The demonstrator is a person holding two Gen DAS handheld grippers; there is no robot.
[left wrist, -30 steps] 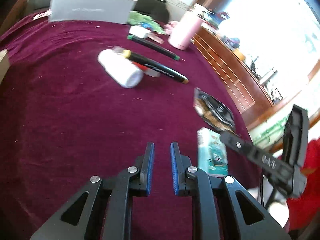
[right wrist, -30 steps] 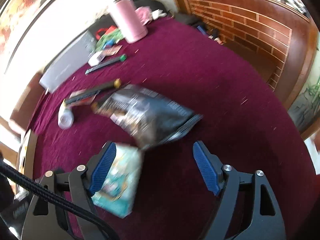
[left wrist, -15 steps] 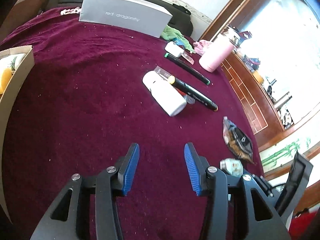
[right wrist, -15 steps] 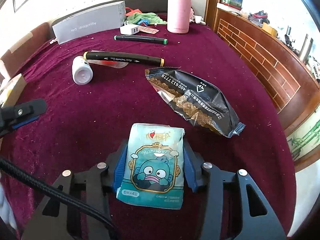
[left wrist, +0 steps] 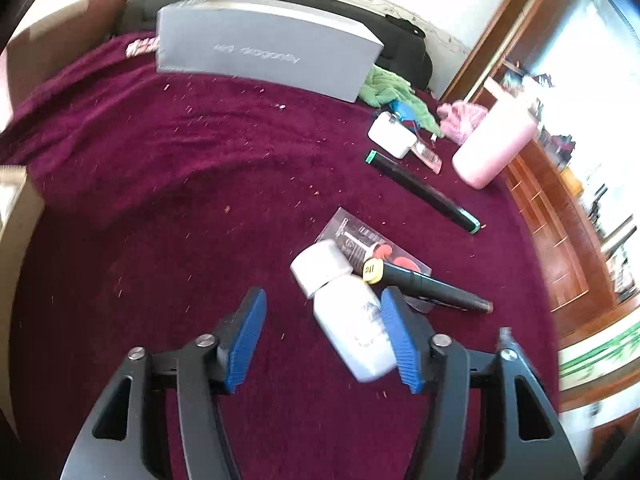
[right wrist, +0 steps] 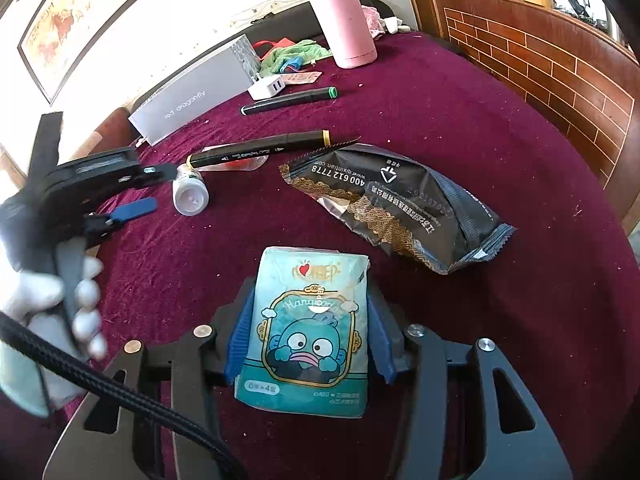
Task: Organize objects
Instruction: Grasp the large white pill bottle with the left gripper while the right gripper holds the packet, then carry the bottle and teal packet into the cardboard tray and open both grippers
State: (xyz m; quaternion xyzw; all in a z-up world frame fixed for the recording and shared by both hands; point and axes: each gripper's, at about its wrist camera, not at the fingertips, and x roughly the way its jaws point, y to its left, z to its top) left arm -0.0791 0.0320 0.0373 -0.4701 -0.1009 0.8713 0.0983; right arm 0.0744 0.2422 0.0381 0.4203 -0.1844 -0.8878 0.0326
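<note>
left gripper [left wrist: 322,338] spread wide over the maroon cloth [left wrist: 168,184], nothing held; white bottle [left wrist: 346,312] lying on its side in the gap, hard against the right pad, well clear of the left. right gripper [right wrist: 308,340] clamped on a teal tissue pack [right wrist: 306,330], pads pressing both long edges, raised near the cloth's front.

risks, as judged: round bottle rolling or squirting out if squeezed off-centre; yellow-tipped marker [left wrist: 424,286], touching the bottle's shoulder, likely dragged along or caught under the right finger; soft tissue pack liable to buckle and slide from the pads if swung quickly.

counted across both views: two markers, one yellow-tipped, one green-tipped [left wrist: 424,192]; one white bottle; one tissue pack; one black snack packet [right wrist: 400,208]; one clear blister pack [left wrist: 372,242] under the marker; one white charger [left wrist: 392,134]; one pink flask [right wrist: 346,20]; one grey box [left wrist: 264,46]; one cardboard box edge [left wrist: 16,216] at far left, contents unseen.
</note>
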